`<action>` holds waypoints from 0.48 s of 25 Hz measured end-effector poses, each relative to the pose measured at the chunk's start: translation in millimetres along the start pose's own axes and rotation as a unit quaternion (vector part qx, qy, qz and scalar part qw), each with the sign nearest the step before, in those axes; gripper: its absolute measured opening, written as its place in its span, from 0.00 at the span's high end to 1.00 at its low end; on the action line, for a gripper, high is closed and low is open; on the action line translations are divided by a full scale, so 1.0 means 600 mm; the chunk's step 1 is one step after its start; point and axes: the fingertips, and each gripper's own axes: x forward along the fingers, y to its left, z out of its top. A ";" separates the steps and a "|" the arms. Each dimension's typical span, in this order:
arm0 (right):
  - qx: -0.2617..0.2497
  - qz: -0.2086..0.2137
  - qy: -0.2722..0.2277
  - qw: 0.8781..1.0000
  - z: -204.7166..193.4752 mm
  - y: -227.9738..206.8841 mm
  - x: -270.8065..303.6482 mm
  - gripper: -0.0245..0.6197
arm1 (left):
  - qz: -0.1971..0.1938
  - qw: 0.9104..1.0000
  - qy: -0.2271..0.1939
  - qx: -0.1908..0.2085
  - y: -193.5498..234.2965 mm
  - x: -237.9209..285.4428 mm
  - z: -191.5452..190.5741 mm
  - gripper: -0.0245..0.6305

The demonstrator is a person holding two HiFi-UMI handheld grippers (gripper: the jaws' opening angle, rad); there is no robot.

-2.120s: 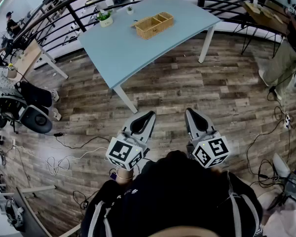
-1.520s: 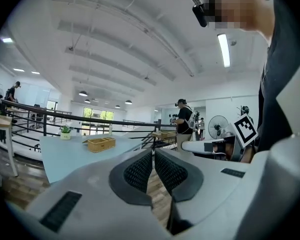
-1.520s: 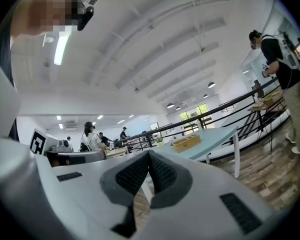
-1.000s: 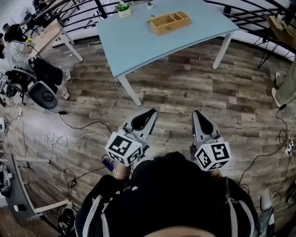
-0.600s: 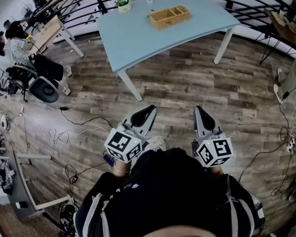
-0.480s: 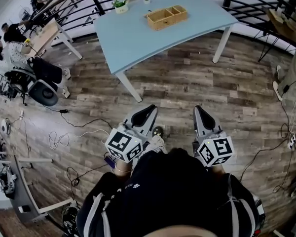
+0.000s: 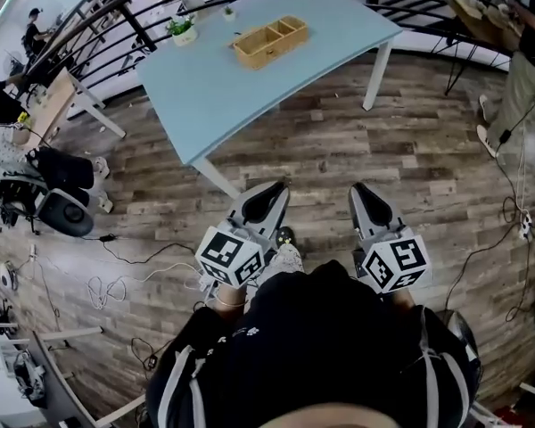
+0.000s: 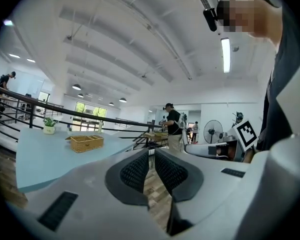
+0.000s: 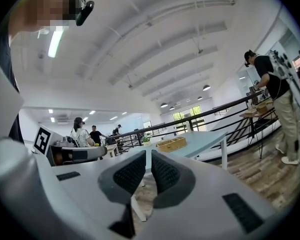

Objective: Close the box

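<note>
1. The wicker box [image 7: 270,42] sits on the blue table [image 7: 216,98], near its far edge.
2. The left gripper [image 7: 269,192] and right gripper [image 7: 364,194] hang short of the table's near corner, well apart from the box, both with jaws pressed together and empty.

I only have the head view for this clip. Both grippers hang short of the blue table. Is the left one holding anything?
Observer: No. In the left gripper view the left gripper has its jaws together with nothing between them.
Operator: And the right one?
Observer: The same. The right gripper view shows the right gripper with its jaws together and empty.
Operator: Is there anything beyond the table that I can't see?
Observer: A pedestal fan shows in the left gripper view, off to the right of the blue table.
</note>
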 end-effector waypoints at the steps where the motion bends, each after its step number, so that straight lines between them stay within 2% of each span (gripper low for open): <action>1: -0.001 -0.005 -0.001 1.000 0.003 -0.003 0.011 0.91 | -0.006 1.000 0.001 0.000 0.010 0.007 0.001 0.92; 12: -0.002 -0.023 0.002 1.000 0.028 -0.012 0.144 0.89 | -0.029 1.000 -0.001 -0.010 0.140 0.064 0.023 0.92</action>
